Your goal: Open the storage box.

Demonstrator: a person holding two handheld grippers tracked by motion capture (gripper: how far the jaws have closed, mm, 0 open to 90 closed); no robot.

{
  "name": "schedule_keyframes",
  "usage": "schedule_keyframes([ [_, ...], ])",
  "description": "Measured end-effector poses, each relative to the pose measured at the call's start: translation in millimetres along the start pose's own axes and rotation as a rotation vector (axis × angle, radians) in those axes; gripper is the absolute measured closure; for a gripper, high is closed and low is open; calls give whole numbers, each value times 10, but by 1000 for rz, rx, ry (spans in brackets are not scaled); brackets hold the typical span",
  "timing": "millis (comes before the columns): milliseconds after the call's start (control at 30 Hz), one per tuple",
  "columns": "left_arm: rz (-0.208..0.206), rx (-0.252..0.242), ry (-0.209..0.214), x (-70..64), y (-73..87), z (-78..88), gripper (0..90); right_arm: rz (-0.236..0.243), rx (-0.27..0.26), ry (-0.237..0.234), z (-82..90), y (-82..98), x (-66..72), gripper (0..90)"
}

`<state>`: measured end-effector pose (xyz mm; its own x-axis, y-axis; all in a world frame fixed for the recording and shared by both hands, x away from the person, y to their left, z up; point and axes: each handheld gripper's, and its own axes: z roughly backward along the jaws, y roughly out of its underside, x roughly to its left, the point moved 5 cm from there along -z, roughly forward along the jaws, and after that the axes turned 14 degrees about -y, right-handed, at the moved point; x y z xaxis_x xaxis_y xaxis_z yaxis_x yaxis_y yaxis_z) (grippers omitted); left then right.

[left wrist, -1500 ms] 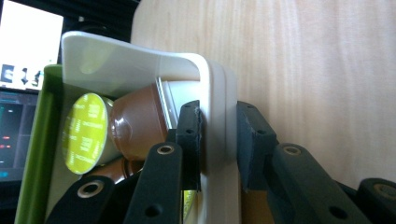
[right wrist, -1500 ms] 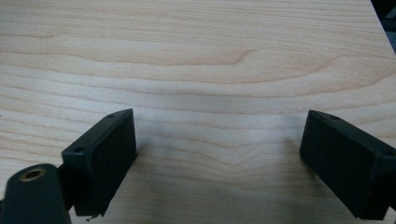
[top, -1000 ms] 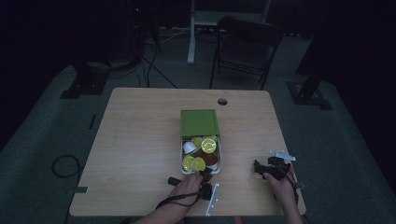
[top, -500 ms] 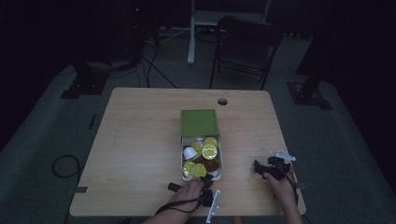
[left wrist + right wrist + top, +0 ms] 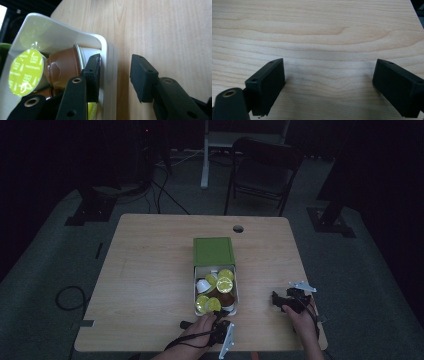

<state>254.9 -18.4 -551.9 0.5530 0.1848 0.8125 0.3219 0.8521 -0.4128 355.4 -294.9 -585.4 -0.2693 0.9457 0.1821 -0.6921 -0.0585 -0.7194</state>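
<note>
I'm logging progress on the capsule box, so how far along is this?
Done: the green lid is slid back and the white box lies open, full of coffee capsules. In hand: the left gripper straddles the box's near wall, and its jaws have just been opening, one pad inside by a brown capsule. Left: the right gripper waits open over bare table.

Capsule lid lettering (image 5: 25,72) blurred

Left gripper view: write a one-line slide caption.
Left gripper jaws, just opening, straddle the white box's wall beside a brown capsule.
</note>
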Motion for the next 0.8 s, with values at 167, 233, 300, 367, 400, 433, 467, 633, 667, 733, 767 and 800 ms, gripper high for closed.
schedule_keyframes([
  [167, 58, -11, 32, 30, 16, 50, 622, 0, 0, 0, 0, 0, 0, 104],
  [233, 95, -17, 45, 34, 16, 54, 613, 0, 0, 0, 0, 0, 0, 104],
  [300, 122, -28, 53, 38, 10, 60, 589, 0, 0, 0, 0, 0, 0, 104],
  [367, 149, -37, 74, 37, 0, 77, 578, 0, 0, 0, 0, 0, 0, 104],
  [400, 158, -42, 80, 36, -4, 84, 562, 0, 0, 0, 0, 0, 0, 104],
  [433, 163, -42, 85, 45, 0, 97, 556, 0, 0, 0, 0, 0, 0, 104],
  [467, 175, -43, 91, 52, 2, 107, 556, 0, 0, 0, 0, 0, 0, 104],
  [633, 220, -52, 89, 106, 11, 161, 556, 0, 0, 0, 0, 0, 0, 104],
  [667, 225, -53, 87, 121, 13, 172, 556, 0, 0, 0, 0, 0, 0, 104],
  [733, 234, -53, 89, 150, 18, 199, 556, 0, 0, 0, 0, 0, 0, 104],
  [767, 241, -55, 91, 165, 21, 213, 556, 0, 0, 0, 0, 0, 0, 104],
  [800, 243, -54, 89, 182, 25, 226, 556, 0, 0, 0, 0, 0, 0, 104],
])
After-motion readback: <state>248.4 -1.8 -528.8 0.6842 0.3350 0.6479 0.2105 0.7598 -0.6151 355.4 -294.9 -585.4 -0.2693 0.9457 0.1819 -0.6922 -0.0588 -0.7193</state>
